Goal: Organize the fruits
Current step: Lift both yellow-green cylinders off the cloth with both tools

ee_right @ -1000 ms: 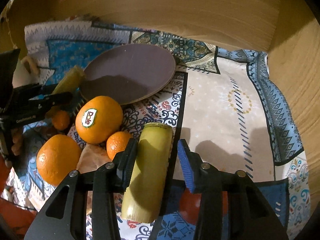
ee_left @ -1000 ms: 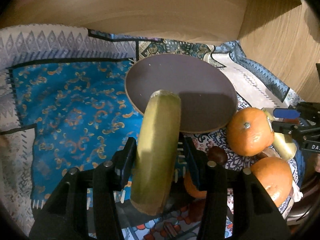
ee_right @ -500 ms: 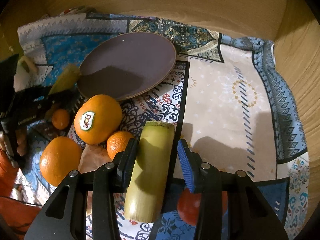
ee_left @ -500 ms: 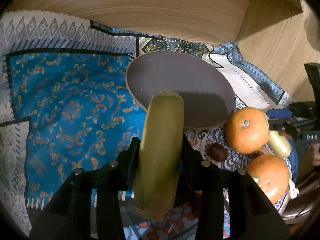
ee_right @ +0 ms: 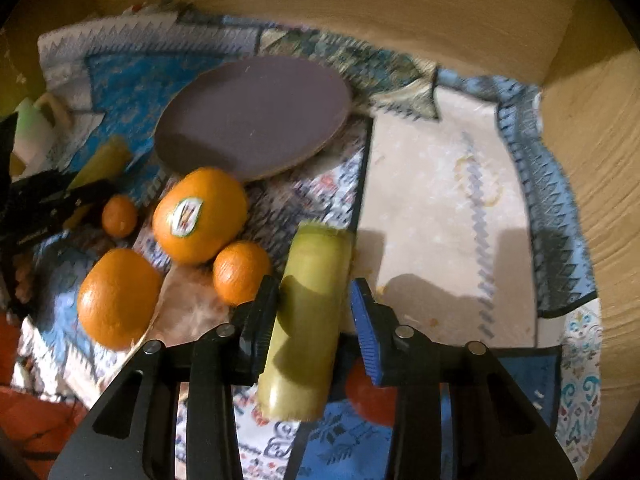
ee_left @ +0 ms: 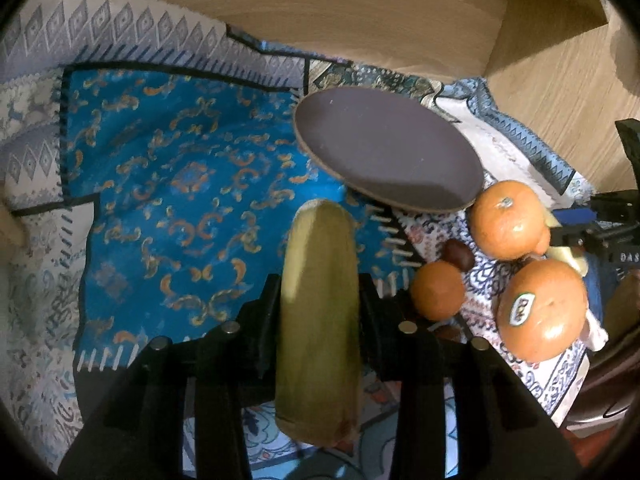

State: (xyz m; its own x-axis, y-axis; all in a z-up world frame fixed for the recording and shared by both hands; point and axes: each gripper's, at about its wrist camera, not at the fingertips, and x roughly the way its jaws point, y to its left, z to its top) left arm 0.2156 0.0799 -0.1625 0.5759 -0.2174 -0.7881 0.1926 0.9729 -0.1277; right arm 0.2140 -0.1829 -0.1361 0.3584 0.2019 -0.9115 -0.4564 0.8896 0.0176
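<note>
In the left wrist view a yellow-green cane piece (ee_left: 320, 320) stands lengthwise in the lower centre, clamped on both sides by the left gripper (ee_left: 319, 304), whose jaws press against its flanks. Its far cut end points toward the brown plate (ee_left: 390, 152) in the upper middle, with a strip of patterned cloth (ee_left: 180, 184) between them. Right of the plate sit a large orange (ee_left: 506, 220), a stickered orange (ee_left: 542, 316) and a small orange (ee_left: 438, 290), with a dark chestnut-like thing (ee_left: 458, 254) among them.

In the right wrist view a second cane piece (ee_right: 306, 320) lies in the lower centre between the jaws of the right gripper (ee_right: 314, 312); the left jaw touches it, while a gap shows before the blue-padded right jaw, so the tongs stand partly open. The oranges cluster at centre left, below the plate
</note>
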